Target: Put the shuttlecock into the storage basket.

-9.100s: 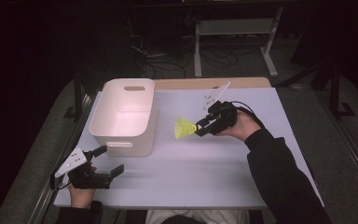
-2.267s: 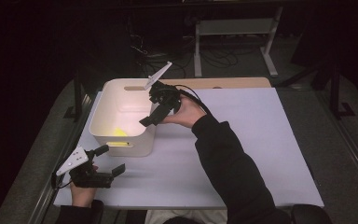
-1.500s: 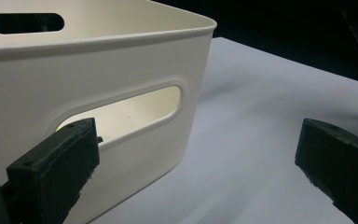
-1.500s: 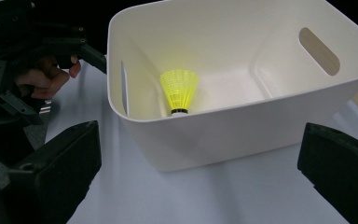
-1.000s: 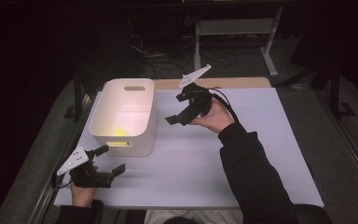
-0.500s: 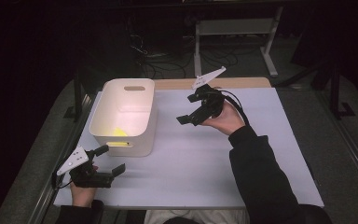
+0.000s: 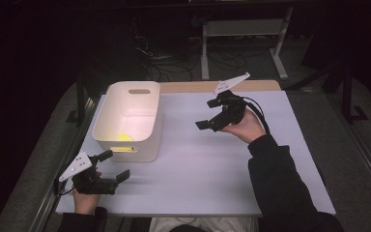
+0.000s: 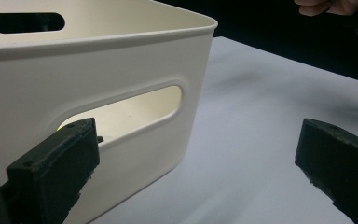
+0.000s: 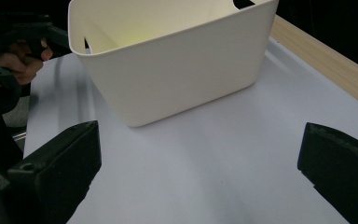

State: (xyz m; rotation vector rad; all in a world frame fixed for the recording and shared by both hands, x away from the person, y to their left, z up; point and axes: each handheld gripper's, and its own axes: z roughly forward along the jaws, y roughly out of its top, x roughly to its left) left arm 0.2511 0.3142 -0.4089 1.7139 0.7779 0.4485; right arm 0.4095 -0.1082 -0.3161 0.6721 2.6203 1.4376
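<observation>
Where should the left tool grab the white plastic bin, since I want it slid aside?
Probably the near end wall of the white plastic bin, at its oval handle slot. The left tool already faces that wall with its jaws open; one jaw through the slot and one outside would pinch the thin wall.

A white tabletop (image 7: pixel 212 164) fills the middle of the high view, with a pale wooden strip (image 7: pixel 193 87) along its upper edge. Above it, at upper centre, black cables (image 7: pixel 174 63) lie tangled on the dark floor beside a grey metal stand (image 7: pixel 244 29). Grey carpet (image 7: pixel 348 159) runs down the right side, where a black post (image 7: pixel 349 92) rises.
</observation>
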